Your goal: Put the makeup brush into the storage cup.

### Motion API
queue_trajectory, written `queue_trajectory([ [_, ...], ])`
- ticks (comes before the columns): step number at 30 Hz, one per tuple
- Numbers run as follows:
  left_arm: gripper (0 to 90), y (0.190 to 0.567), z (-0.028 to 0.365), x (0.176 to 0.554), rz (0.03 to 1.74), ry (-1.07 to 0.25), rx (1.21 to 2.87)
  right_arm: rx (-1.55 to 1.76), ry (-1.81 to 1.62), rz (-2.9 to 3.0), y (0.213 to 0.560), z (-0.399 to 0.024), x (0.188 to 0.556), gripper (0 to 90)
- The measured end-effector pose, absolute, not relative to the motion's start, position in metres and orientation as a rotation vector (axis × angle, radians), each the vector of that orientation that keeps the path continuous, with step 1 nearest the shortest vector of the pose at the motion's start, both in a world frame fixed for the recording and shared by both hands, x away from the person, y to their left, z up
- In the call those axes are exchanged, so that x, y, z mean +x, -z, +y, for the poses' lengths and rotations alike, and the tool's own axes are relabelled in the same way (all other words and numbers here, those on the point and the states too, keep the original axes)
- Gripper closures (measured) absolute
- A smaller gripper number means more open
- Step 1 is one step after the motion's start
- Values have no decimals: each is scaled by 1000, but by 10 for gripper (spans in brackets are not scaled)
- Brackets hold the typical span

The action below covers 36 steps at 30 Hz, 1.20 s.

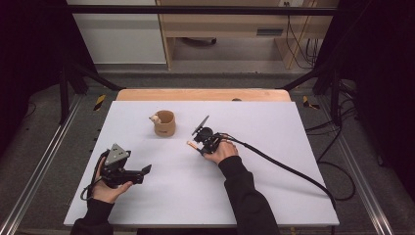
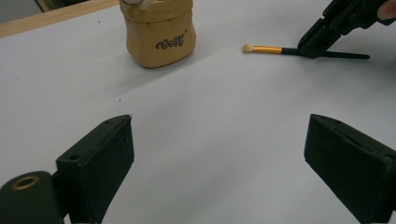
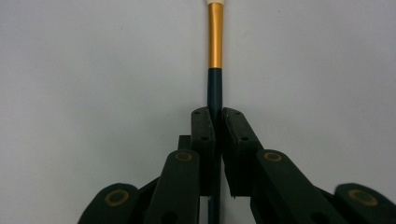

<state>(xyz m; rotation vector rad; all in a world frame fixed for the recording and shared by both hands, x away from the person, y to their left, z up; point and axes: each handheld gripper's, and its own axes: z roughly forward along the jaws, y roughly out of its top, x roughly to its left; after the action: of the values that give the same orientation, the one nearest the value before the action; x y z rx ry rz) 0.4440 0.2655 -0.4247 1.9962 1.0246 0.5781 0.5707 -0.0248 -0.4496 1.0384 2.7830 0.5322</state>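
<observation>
A small brush (image 3: 215, 60) lies on the white tabletop (image 1: 274, 186), just to the right of a tan cup (image 1: 165, 123) as the high view shows it, and a little nearer the person. It has a pale tip, a gold band behind that, and a dark handle. In the right gripper view the handle runs straight up between the two black jaws, which are pressed together on it just below the gold band. The left gripper view shows the brush (image 2: 280, 50) lying nearly flat on the surface, its pale tip pointing toward the cup (image 2: 159, 32), with the jaws of the other gripper coming down on the dark handle from the upper right.

The right gripper (image 1: 201, 143) is held in the person's right hand (image 1: 222, 151), near the cup and on its right; a thick black cable (image 1: 288, 169) trails from it across the tabletop to the right edge.

The cup stands upright toward the far middle of the tabletop, with dark lettering on its side and something pale showing at its rim.

The left gripper (image 1: 145, 170) is well apart from the cup, nearer the person and to its left, held in the left hand (image 1: 110, 188). Its jaws stand wide apart with nothing between them, above bare tabletop.
</observation>
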Motion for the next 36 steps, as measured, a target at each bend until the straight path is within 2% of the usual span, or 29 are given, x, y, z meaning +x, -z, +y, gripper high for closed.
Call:
queue_trajectory([
  [12, 79, 424, 267, 444, 1029, -581, 1989, 1000, -554, 2780, 444, -27, 568, 841],
  [20, 79, 424, 266, 443, 1032, -581, 1975, 959, -644, 2747, 426, -31, 555, 841],
  [36, 80, 424, 261, 442, 1032, -558, 1968, 922, -951, 2622, 392, -69, 525, 841],
])
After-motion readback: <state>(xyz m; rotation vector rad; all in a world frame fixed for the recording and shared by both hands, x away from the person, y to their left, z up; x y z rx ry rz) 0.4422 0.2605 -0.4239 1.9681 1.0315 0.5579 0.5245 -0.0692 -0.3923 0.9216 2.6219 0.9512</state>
